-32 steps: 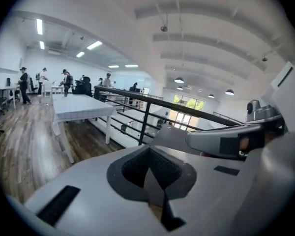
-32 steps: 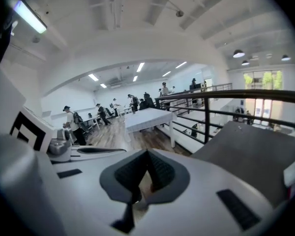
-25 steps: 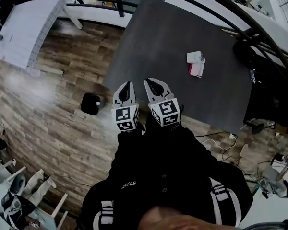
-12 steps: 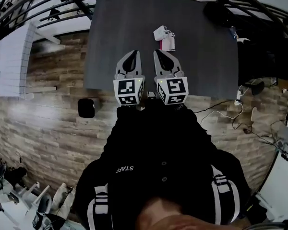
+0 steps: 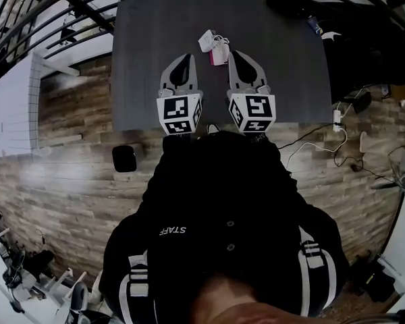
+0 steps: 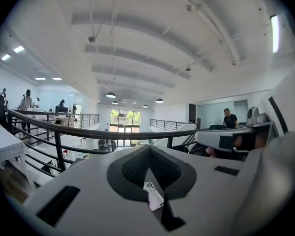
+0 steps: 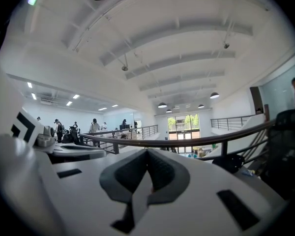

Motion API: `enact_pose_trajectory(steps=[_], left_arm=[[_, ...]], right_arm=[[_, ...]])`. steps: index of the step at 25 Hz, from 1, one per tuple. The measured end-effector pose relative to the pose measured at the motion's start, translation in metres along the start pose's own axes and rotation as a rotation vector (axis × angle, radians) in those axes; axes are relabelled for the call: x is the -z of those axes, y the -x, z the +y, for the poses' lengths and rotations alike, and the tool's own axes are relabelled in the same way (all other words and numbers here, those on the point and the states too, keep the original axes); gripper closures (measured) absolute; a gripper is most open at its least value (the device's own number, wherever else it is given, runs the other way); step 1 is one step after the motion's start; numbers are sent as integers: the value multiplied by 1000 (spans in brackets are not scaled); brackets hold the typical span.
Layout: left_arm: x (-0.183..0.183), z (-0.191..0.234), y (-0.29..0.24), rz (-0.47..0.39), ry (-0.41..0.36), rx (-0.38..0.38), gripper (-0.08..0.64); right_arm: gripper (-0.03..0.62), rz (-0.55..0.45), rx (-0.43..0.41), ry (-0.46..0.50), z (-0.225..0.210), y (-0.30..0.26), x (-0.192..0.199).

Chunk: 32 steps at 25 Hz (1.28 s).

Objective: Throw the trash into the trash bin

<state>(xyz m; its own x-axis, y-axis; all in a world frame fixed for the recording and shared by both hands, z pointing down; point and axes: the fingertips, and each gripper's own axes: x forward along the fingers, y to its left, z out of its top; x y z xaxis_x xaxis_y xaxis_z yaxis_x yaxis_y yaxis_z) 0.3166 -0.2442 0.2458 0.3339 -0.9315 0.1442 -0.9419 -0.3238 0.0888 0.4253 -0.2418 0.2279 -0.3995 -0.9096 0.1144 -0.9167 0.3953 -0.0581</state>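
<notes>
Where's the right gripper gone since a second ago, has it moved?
Yes. The right gripper has advanced from the near edge of the table out over it, now just right of the trash.

The bench [image 5: 142, 59] is left bare around the trash pile [image 5: 212, 46] near its far middle. Passage beyond it is barred by a black railing [image 6: 88, 131]. The trash bin [image 5: 124, 158] is set on open floor [image 5: 67, 181] at the left.

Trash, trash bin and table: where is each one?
trash [image 5: 206, 40], head view, on its white piece.
trash bin [image 5: 125, 158], head view, on its dark top.
table [image 5: 152, 59], head view, on the bare grey top left of the trash.
</notes>
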Motion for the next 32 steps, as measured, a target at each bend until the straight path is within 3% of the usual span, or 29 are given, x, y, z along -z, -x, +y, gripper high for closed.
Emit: enact_pose_trajectory(steps=[9,17,24,32], left_arm=[[-14,10,-7,-30,-21,-1,560],[-5,13,-12,-20,25,-5,560],[13,24,-20,30,58,-14,560],[51,26,-36,113,95,-18,560]], right_arm=[[578,-28,0,2,-1,-10,-9],[578,-8,4,-1,-5,-14,-1],[578,49,2,-6,-5,-27,18],[577,168,-12,-50,-15,-42,66]])
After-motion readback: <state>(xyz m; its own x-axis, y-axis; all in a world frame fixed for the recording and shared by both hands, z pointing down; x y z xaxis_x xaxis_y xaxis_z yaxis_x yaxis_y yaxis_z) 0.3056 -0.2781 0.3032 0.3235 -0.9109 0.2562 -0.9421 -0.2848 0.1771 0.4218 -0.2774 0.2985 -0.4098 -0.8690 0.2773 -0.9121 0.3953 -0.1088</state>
